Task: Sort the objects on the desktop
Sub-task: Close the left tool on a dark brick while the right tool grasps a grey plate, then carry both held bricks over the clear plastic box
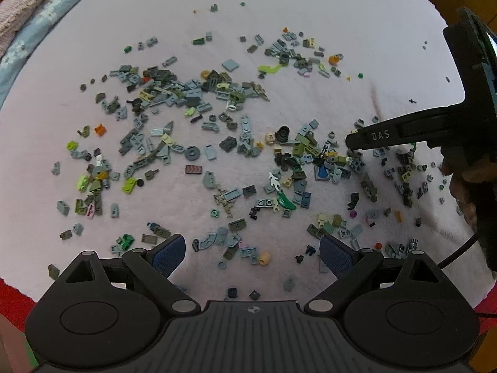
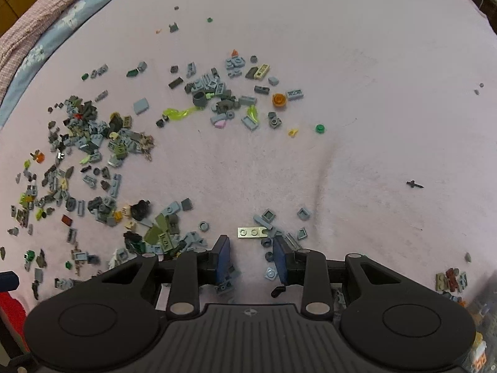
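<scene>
**Small bricks on pink sheet, right gripper low among them**

While no bin or sorted group clearly shows in either view, the entries below run from largest to smallest.

- Bed sheet (image 2: 357,62): pale pink, wide, creased near the right side; it carries everything. A flowered blue cover (image 1: 28,31) lies along its far left edge.
- Left gripper (image 1: 253,250): held above the near edge of the scatter, fingers spread wide, nothing between them.
- Right gripper (image 2: 251,255): low over the sheet, fingers partly parted with a clear gap, nothing pinched that can be seen. A hand (image 1: 466,186) holds its handle.
- Scatter of small bricks (image 1: 192,118): mostly grey, olive and blue-grey, thick at the left and centre, thinner to the right, mixed by colour and shape.
- Tan two-stud plate (image 2: 252,232): lies flat just ahead of the right gripper's fingertips, apart from them.
- Round grey stud (image 2: 270,273): lies between the right fingers, close to the right one.
- Small cluster of reddish and grey pieces (image 2: 452,279): at the near right; whether it is a sorted group cannot be told.

Judgement: the step in hand looks like picking a single piece with the right gripper. The next move calls for a fine, centred closing on one thin piece, without nudging its neighbours.
</scene>
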Motion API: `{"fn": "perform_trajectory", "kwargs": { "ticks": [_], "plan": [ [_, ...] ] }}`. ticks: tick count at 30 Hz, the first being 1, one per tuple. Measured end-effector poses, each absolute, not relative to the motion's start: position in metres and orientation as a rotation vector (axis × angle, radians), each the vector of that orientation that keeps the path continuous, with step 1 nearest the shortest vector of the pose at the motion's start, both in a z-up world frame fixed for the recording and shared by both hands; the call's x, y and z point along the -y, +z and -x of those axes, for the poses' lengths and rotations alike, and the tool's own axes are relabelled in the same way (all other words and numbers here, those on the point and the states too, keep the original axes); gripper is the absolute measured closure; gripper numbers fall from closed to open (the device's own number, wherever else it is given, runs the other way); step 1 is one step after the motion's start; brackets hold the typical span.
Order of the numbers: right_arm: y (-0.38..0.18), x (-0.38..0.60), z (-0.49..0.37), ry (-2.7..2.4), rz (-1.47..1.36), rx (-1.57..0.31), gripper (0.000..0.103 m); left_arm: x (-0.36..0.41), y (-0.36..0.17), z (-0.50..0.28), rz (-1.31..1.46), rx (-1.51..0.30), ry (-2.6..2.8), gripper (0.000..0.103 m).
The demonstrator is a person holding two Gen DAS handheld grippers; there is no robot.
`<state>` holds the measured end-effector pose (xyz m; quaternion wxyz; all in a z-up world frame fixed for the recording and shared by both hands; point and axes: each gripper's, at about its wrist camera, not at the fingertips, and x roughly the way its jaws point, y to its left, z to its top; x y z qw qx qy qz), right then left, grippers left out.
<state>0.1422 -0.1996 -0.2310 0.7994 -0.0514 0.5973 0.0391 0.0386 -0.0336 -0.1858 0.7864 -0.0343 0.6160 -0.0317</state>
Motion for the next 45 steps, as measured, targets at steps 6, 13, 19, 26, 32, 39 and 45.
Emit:
{"fn": "perform_trajectory", "kwargs": {
  "ticks": [6,13,19,26,32,39,45],
  "plan": [
    [-0.233,0.199,-0.149,0.105,0.114,-1.282,0.069,0.034,-0.19,-0.043,0.079,-1.339,-0.062,0.009],
    [-0.23,0.199,-0.151,0.12,0.116,-1.273,0.08,0.041,-0.191,-0.056,0.058,-1.316,-0.087,0.009],
    [-0.227,0.211,-0.143,0.09,0.066,-1.283,0.08,0.062,-0.199,-0.088,0.018,-1.239,-0.15,0.029],
    [-0.226,0.221,-0.135,0.086,0.036,-1.294,0.08,0.075,-0.221,-0.122,-0.087,-1.198,-0.212,0.055],
    [-0.226,0.224,-0.134,0.09,0.025,-1.288,0.08,0.067,-0.238,-0.14,-0.092,-1.228,-0.242,0.076],
    [-0.226,0.225,-0.134,0.092,0.024,-1.285,0.08,0.06,-0.234,-0.14,-0.076,-1.22,-0.252,0.088],
    [-0.216,0.227,-0.133,0.077,0.004,-1.286,0.08,0.058,-0.208,-0.133,-0.022,-1.174,-0.246,0.088]
  ]
}}
